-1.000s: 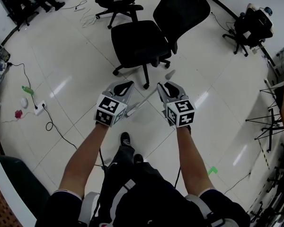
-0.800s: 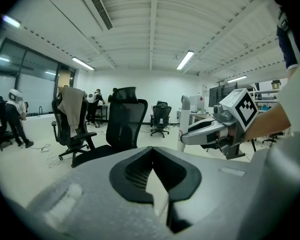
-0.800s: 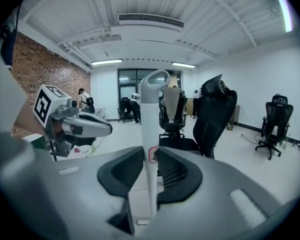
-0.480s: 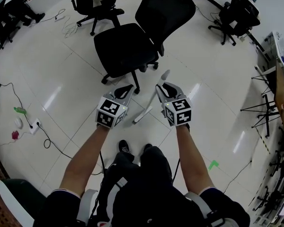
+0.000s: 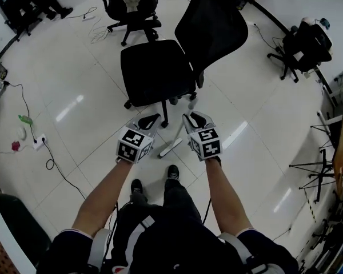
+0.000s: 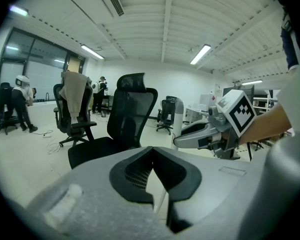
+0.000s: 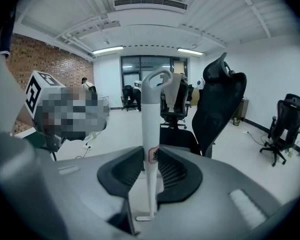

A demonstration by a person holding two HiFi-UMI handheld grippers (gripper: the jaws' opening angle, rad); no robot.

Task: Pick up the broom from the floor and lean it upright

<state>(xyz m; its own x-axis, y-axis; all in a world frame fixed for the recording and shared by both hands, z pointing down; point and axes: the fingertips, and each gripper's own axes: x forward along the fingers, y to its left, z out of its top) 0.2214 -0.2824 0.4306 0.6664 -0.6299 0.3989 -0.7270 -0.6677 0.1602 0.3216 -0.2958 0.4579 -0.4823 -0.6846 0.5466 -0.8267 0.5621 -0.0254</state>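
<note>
Right tongs (image 7: 150,156): I log them clamped on the broom (image 7: 150,119) handle, near-upright | left tongs (image 6: 151,151): pressed together, empty | black office chair (image 5: 157,73): close ahead | hooked handle top plain in right gripper view; head view shows shaft slanting between both tongs

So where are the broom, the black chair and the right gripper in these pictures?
broom (image 7: 150,119), right gripper view, on its white handle.
black chair (image 5: 154,73), head view, on its seat.
right gripper (image 5: 194,117), head view, midway between its fingertips.
</note>
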